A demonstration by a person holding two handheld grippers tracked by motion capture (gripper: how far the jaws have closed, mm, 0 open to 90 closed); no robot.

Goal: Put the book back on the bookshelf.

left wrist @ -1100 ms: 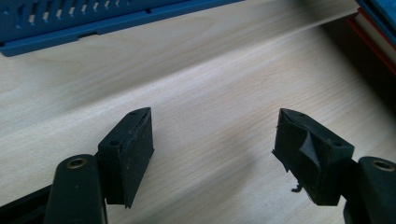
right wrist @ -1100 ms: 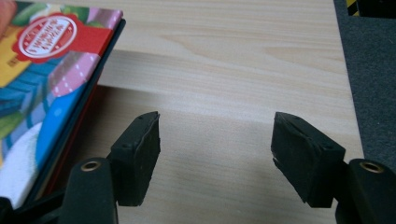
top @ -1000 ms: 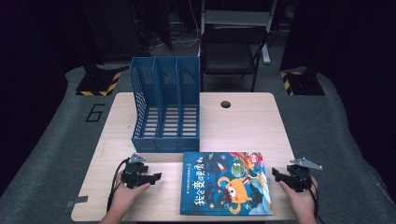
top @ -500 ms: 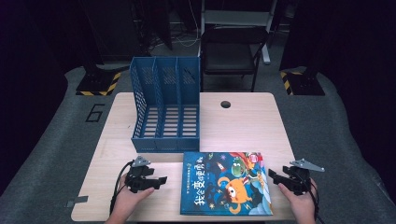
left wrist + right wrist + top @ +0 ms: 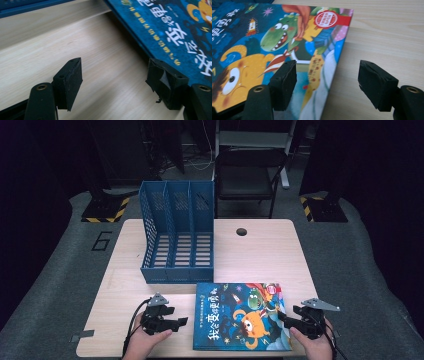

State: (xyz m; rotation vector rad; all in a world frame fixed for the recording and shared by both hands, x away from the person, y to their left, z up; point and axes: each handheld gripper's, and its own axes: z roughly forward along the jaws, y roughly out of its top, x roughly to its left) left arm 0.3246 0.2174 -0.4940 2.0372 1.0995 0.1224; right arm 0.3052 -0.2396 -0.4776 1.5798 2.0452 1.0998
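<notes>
A picture book (image 5: pixel 242 316) with a dark blue cover, cartoon monsters and large white lettering is lying flat near the front edge of the pale wooden worktop (image 5: pixel 260 250), its back edge just in front of a blue three-slot file rack (image 5: pixel 176 237) that is standing upright behind it. The left claw (image 5: pixel 181 321) is hovering just beside the book's left edge, its jaws standing apart with nothing between them; in the left gripper view one jaw is sitting over bare wood and the other close by the cover's edge. The right claw (image 5: pixel 281 316) is pointing at the book's right edge, jaws also apart and gripping nothing; in the right gripper view the edge is running between them, one jaw over the cover and the other over the wood. A dark chair (image 5: pixel 247 175) is standing beyond the worktop.
</notes>
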